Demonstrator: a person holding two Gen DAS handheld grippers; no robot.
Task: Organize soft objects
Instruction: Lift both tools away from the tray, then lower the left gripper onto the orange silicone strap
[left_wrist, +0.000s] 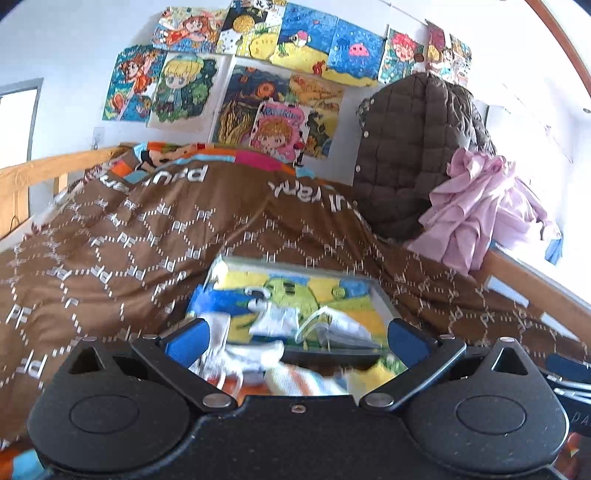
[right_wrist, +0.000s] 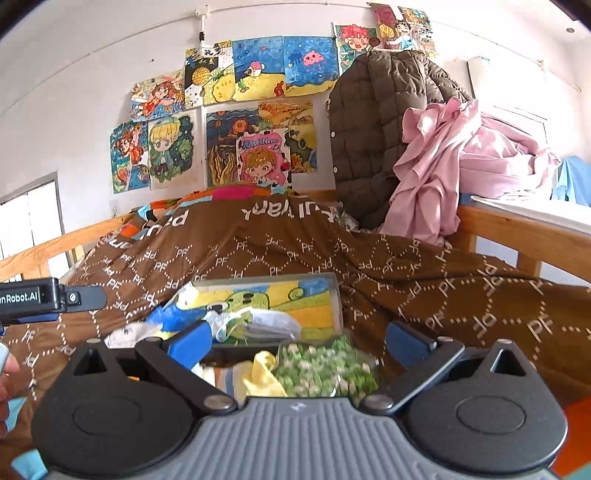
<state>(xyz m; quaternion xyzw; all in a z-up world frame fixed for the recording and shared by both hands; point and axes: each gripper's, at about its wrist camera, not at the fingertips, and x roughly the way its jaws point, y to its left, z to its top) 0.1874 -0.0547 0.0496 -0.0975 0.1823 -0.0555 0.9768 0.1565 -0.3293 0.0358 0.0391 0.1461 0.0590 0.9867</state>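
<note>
Now both tongs hover apart over the bed's brown quilt (right_wrist: 406, 266), clamping nothing. Left tongs (left_wrist: 295, 334) face a tray (left_wrist: 382, 295) with a cartoon picture, white socks (left_wrist: 273, 317) piled at its 6 o'clock edge. Right tongs (right_wrist: 299, 341) frame a green-and-white cloth (right_wrist: 325, 369), yellow fabric (right_wrist: 260, 373) at its 9 o'clock.

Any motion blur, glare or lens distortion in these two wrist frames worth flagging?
Left wrist: soft items between the open left gripper smeared by motion; bed rail bows with fisheye. Right wrist: green patterned fabric near the right gripper blurred; window blown out.
</note>
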